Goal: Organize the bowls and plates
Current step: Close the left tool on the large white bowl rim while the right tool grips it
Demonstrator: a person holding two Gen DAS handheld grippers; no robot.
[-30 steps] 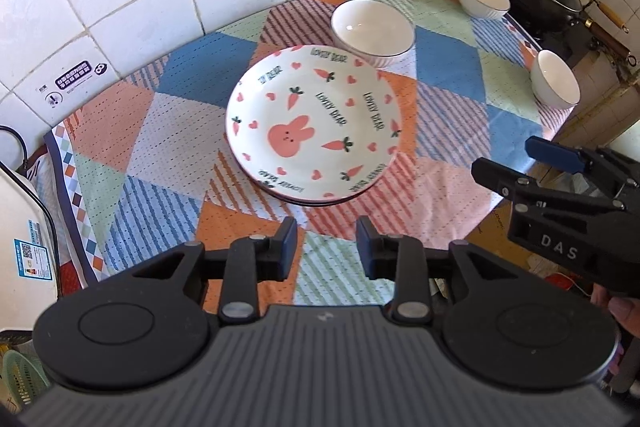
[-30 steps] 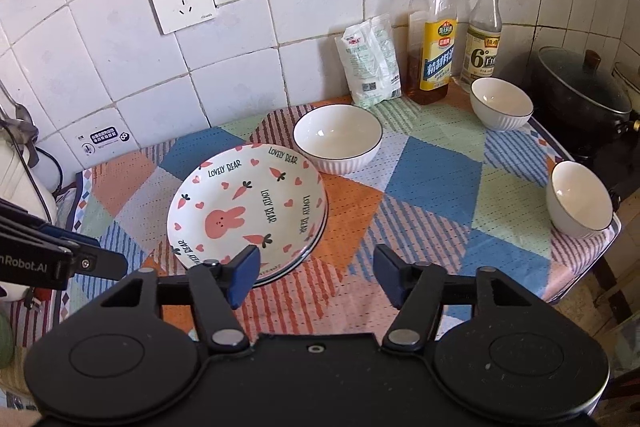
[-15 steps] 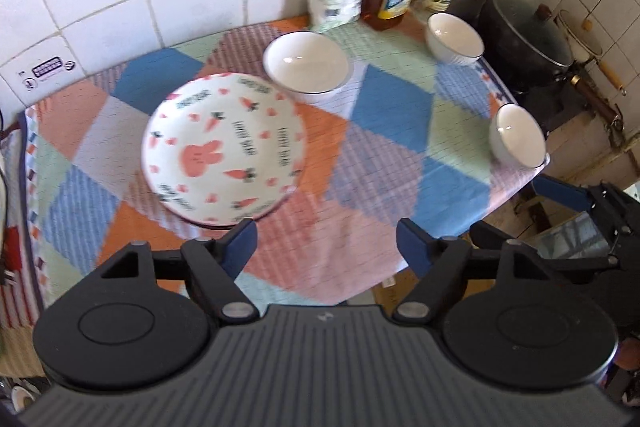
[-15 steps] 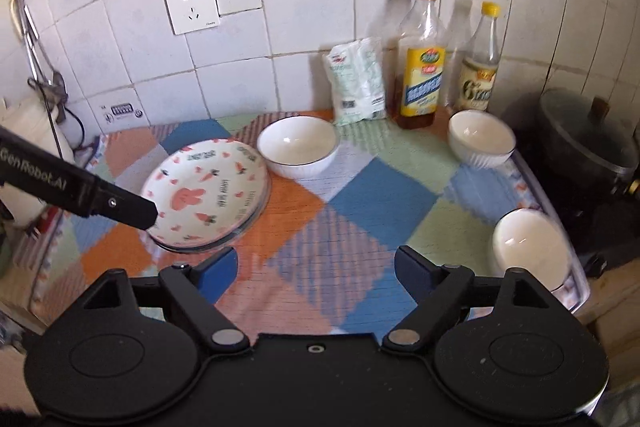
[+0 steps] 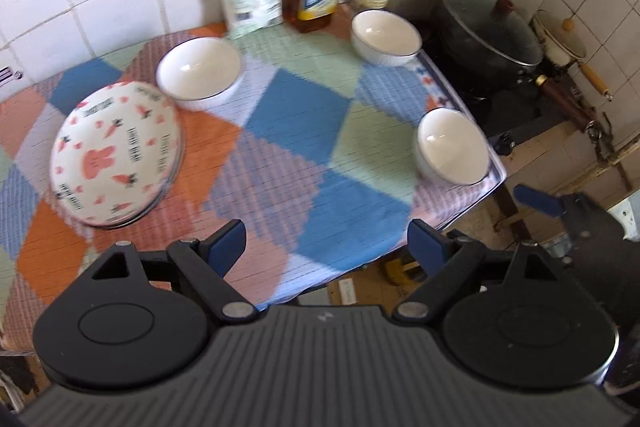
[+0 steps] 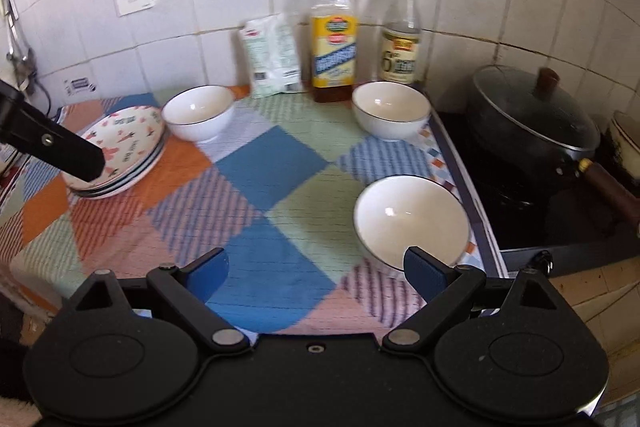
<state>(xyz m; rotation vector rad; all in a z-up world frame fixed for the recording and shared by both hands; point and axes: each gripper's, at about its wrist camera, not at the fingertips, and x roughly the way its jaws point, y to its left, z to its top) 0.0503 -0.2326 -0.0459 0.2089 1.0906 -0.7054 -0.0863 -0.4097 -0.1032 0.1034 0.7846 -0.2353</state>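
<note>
A stack of rabbit-print plates (image 5: 118,155) (image 6: 124,147) lies at the left of the patchwork cloth. Three white bowls stand apart: one beside the plates (image 5: 199,71) (image 6: 199,111), one at the back by the bottles (image 5: 386,35) (image 6: 391,109), one near the cloth's right edge (image 5: 452,145) (image 6: 412,221). My left gripper (image 5: 326,247) is open and empty above the table's front edge. My right gripper (image 6: 316,273) is open and empty, its right finger just in front of the near bowl. The left gripper's finger (image 6: 60,149) shows in front of the plates.
An oil bottle (image 6: 333,35), a second bottle (image 6: 402,31) and a white packet (image 6: 274,55) stand against the tiled wall. A lidded black pan (image 6: 532,123) sits on the stove at right. The table's front edge (image 5: 360,263) drops off to the floor.
Both grippers have swung right and opened wider. The plates have slid to the left of both views and the near right bowl is now close to the right gripper.
</note>
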